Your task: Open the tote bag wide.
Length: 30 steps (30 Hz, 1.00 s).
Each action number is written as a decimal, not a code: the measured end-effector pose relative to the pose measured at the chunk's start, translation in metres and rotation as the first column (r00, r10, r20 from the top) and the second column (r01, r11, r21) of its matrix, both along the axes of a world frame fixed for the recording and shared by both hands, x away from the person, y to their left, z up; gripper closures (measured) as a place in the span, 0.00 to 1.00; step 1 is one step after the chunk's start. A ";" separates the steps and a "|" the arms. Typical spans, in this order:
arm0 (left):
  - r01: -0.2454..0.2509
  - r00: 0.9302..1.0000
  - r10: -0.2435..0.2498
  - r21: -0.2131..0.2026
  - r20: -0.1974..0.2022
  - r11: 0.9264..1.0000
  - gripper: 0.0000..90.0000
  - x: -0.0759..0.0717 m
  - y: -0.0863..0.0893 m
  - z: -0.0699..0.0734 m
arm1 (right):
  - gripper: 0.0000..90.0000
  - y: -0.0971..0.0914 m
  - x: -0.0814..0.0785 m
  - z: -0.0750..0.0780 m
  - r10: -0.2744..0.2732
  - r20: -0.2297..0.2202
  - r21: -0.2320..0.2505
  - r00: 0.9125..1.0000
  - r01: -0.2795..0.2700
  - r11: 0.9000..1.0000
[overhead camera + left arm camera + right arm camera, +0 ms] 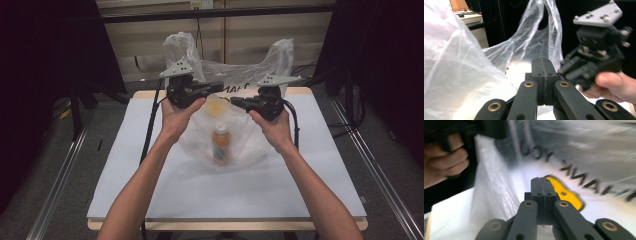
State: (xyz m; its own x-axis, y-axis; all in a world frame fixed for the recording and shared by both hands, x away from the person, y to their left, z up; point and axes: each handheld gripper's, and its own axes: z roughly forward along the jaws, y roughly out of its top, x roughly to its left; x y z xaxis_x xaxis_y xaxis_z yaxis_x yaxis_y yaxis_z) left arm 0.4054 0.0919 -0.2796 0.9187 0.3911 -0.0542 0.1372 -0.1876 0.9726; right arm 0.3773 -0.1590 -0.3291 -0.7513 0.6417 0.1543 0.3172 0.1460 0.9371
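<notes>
A clear plastic bag (202, 145) with dark lettering lies on the white table (150, 185), its two handles standing up at the back. Inside it lies a bottle (220, 142) with an amber drink and a pale cap. My left gripper (220, 88) is over the bag's left side and points right; its jaws are pressed together (544, 61), with bag film (456, 65) beside them. My right gripper (235, 101) faces it from the right, jaws also together (543, 180), in front of the bag's yellow print (564, 192). No film shows between either pair of pads.
Dark curtains hang on both sides of the table, and a black stand (75, 105) is at the left. Metal rails (60, 175) run along the floor on each side. A black cable (150, 125) trails from the left gripper across the table's left part.
</notes>
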 end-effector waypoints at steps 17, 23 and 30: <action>0.008 0.998 -0.005 0.050 -0.058 0.999 1.00 -0.007 0.014 -0.049 | 1.00 0.029 -0.031 -0.035 0.149 -0.028 0.022 0.988 -0.149 0.989; 0.016 0.998 -0.009 0.109 -0.064 0.994 1.00 -0.014 0.017 -0.067 | 1.00 0.028 -0.038 -0.042 0.170 -0.033 0.022 0.985 -0.169 0.985; -0.005 0.996 0.020 0.173 -0.086 0.985 1.00 -0.012 0.019 -0.081 | 1.00 0.009 -0.035 -0.044 0.101 -0.036 0.021 0.994 -0.100 0.995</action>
